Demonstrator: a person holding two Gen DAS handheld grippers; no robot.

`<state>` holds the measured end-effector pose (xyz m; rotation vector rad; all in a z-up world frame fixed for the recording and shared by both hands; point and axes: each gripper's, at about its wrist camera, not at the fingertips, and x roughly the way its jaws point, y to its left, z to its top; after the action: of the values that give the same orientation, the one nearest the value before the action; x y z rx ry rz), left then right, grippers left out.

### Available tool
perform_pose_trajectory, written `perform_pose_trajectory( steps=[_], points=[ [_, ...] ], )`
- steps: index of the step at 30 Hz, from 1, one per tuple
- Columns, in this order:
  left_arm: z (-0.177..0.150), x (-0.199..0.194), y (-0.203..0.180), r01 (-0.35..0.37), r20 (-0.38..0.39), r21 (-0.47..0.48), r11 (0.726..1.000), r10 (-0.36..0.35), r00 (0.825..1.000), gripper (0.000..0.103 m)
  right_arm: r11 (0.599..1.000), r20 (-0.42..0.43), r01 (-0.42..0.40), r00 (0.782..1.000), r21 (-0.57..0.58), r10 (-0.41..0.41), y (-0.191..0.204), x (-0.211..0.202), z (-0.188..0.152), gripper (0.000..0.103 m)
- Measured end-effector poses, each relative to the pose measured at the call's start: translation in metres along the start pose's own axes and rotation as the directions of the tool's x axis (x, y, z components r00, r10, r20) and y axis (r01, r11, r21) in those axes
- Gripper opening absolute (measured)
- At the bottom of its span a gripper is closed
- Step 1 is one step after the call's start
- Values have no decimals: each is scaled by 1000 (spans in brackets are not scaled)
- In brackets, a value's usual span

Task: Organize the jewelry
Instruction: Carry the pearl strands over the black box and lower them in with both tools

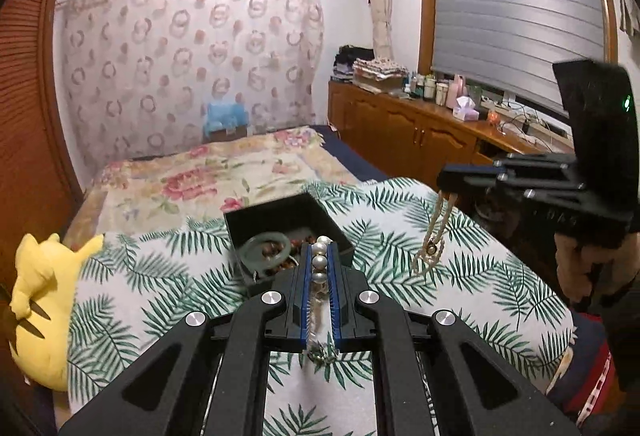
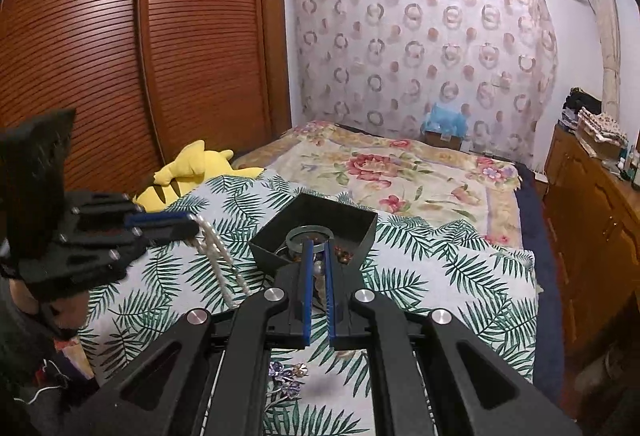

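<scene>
Plenty of open room on the bed (image 2: 420, 172) here: the palm-leaf printed cover (image 1: 480, 276) runs clear to its right edge, and the floral quilt (image 1: 224, 176) beyond lies bare up to the far wall. The left hand-held gripper (image 1: 319, 248) is clamped narrow on a string of round white pearls (image 1: 319, 262), beads showing between its blue pads and the rest trailing down below, seen in the right view as a looped strand (image 2: 218, 256) hanging above the cover. The right hand-held gripper (image 2: 318, 250) is closed down tight too, pinching a thin pale chain with a small dark pendant (image 1: 432, 236) that dangles free over the cover. Between them, mid-bed, sits the open square black box (image 1: 248, 220) holding a green jade bangle (image 1: 264, 250) and brown beads (image 2: 344, 256). A yellow plush toy (image 1: 40, 300) lies at the left edge; a small purple flower ornament (image 2: 286, 380) rests on the near cover
</scene>
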<state>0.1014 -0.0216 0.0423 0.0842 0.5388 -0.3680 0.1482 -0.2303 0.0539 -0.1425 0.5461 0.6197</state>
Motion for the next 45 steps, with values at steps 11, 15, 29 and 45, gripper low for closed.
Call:
perform_pose_trajectory(
  steps=[11,15,29,45],
  points=[
    [33,-10,8,-28,53,14,1000,27,998,7,1000,7,-9,1000,9,9,-11,8,11,6],
    [48,-5,12,-34,59,10,999,34,998,7,1000,13,-4,1000,9,4,-15,11,19,6],
    [94,6,6,-84,109,28,996,80,991,7,999,41,-4,999,44,2,-31,11,38,6],
    [73,78,32,-90,-32,-41,995,89,996,7,999,39,-8,999,42,6,-33,16,45,6]
  ],
)
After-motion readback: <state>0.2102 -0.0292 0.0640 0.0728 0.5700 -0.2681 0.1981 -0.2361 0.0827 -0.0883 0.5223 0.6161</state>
